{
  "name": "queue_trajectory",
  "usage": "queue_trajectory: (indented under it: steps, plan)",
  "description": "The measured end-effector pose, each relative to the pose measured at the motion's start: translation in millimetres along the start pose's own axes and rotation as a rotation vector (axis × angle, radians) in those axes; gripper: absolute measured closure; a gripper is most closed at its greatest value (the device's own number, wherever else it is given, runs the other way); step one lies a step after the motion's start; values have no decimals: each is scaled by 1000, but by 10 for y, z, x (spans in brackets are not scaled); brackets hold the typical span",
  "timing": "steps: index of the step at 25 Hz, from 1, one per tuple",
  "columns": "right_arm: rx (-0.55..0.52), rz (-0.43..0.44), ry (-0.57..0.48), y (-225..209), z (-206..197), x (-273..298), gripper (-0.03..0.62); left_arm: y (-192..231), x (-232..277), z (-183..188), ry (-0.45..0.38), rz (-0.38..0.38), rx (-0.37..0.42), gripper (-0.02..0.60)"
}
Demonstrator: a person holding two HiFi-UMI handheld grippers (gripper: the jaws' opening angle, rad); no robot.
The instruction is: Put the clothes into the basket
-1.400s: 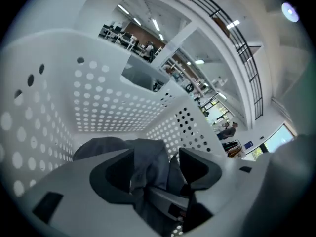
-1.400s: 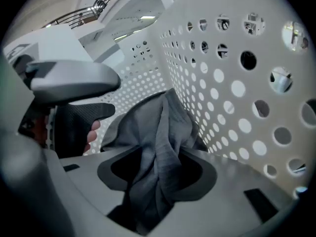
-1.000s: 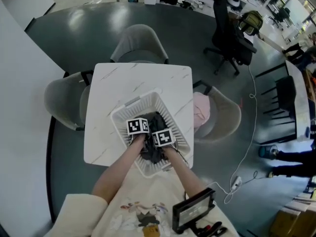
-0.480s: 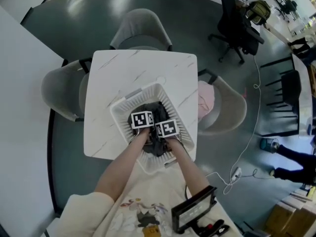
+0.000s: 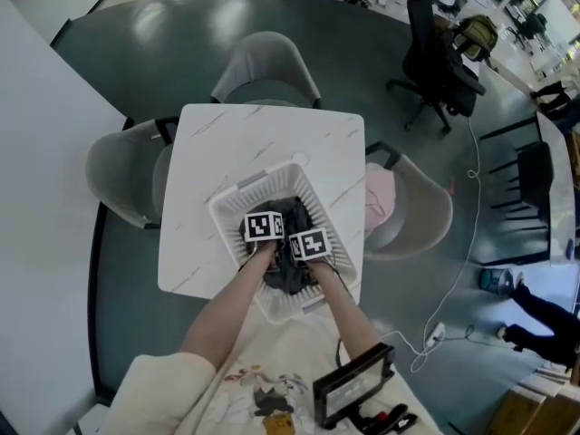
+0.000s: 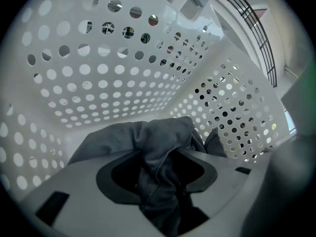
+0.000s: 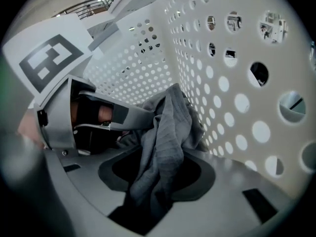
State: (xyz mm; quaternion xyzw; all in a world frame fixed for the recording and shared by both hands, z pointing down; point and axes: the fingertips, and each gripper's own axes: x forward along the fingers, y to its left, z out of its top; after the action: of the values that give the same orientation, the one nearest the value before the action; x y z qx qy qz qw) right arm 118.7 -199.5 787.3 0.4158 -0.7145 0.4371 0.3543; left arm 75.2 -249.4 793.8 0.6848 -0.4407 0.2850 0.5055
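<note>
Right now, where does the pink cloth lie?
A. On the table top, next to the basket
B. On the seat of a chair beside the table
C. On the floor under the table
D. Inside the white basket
B: the pink cloth lies on the seat of the grey chair beside the table, while the white basket shows a dark grey garment.

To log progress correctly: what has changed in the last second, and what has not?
The jaws of the left gripper and right gripper are closing, with the cloth between them. Both stayed in the basket, hardly moving; basket and table did not shift.
</note>
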Motion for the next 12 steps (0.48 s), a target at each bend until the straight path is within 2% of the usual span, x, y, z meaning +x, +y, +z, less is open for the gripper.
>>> queue_trajectory:
  steps: [5, 8, 10, 11, 12]
  plan:
    - [-50, -21, -30, 47, 69, -170, 411, -61, -103, 68, 7, -4, -52, 368]
    - [-47, -12, -104, 106, 138, -341, 428, -214, -253, 150, -30, -14, 32, 391]
    - [-11, 6, -155, 123, 208, -457, 436, -234, -376, 240, -66, 40, 95, 403]
    - [2, 12, -175, 135, 238, -511, 436, -243, -433, 274, -80, 57, 101, 419]
    - [12, 15, -189, 148, 261, -563, 436, -294, -470, 282, -88, 43, 85, 431]
